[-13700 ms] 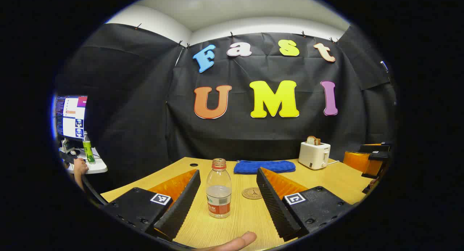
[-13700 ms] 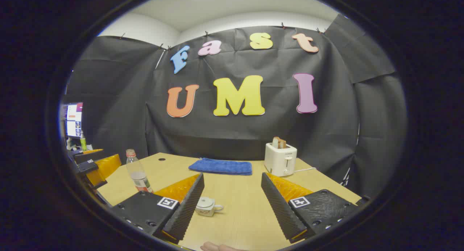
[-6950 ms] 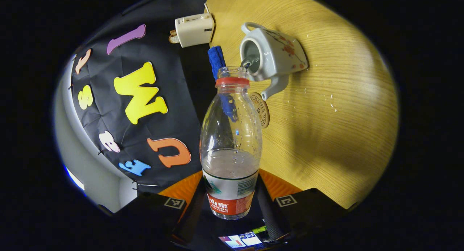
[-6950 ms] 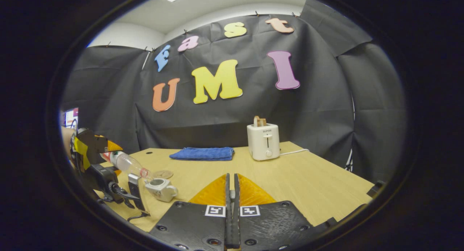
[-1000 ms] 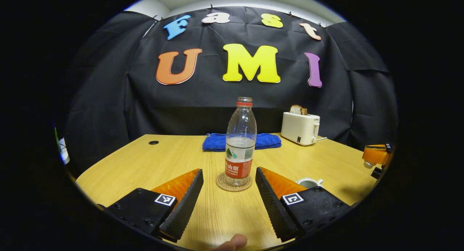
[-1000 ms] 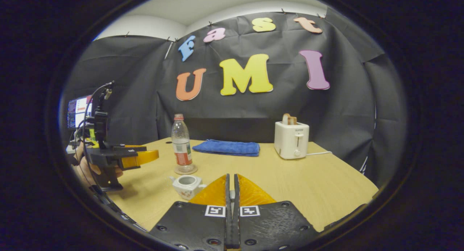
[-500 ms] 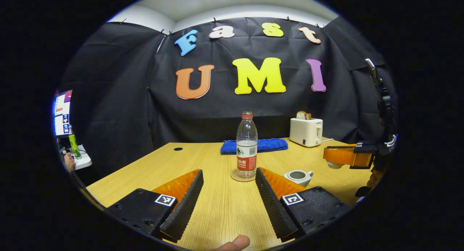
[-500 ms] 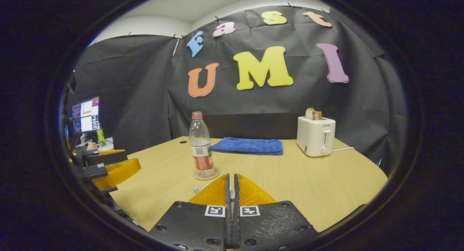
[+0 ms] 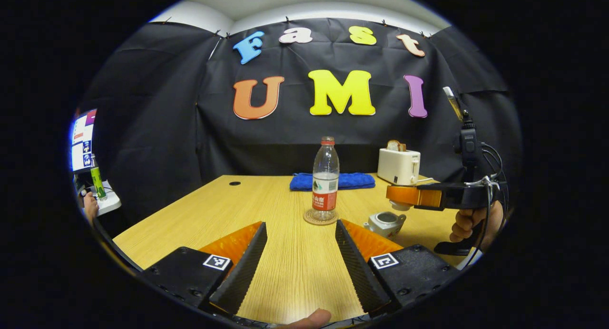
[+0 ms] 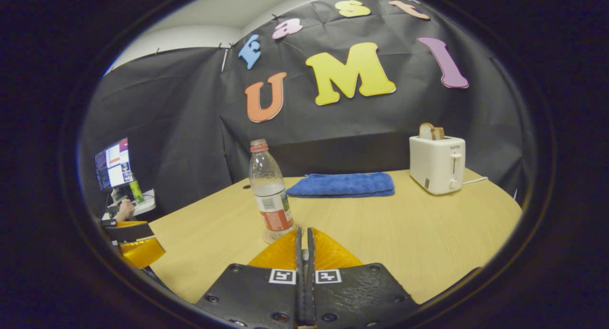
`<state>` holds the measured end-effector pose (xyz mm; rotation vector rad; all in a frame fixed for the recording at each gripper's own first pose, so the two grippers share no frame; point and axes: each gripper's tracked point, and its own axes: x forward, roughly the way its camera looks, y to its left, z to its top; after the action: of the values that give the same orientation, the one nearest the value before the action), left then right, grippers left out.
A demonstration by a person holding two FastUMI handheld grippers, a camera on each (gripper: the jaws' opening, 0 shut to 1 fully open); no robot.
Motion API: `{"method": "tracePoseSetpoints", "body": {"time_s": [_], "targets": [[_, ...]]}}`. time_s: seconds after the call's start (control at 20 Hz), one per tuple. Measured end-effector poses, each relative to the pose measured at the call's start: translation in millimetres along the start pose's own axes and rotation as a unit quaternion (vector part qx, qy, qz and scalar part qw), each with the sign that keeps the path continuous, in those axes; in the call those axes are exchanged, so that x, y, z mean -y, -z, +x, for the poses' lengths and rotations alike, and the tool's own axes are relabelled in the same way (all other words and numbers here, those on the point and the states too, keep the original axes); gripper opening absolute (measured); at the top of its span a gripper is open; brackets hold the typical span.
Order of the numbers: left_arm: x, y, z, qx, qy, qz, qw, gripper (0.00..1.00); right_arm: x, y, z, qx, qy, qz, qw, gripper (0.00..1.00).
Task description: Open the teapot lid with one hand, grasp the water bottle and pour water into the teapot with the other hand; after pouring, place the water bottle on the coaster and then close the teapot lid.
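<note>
Now holding the lid (image 9: 400, 205) pinched in the right gripper (image 9: 402, 196), lowering gently toward the teapot (image 9: 385, 222) at seven o'clock, left gripper (image 9: 299, 241) spread wide.

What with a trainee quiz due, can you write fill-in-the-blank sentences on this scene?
The water bottle stands upright on the ____.
The right hand-held gripper holds the ____ above the teapot.
The left hand-held gripper is ____, holding nothing.
Bread sticks out of the ____.
Missing: coaster; lid; open; toaster.
</note>
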<state>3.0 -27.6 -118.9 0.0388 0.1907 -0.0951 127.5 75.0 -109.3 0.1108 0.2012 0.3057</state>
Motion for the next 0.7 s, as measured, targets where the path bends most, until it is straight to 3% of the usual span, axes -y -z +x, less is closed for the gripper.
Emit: {"method": "tracePoseSetpoints", "body": {"time_s": [0.7], "targets": [[0, 10, -2, -0.015, 0.016, 0.003, 1.0, 0.91, -9, 18, 14, -0.017, -0.003, -0.003, 1.0, 0.02]]}}
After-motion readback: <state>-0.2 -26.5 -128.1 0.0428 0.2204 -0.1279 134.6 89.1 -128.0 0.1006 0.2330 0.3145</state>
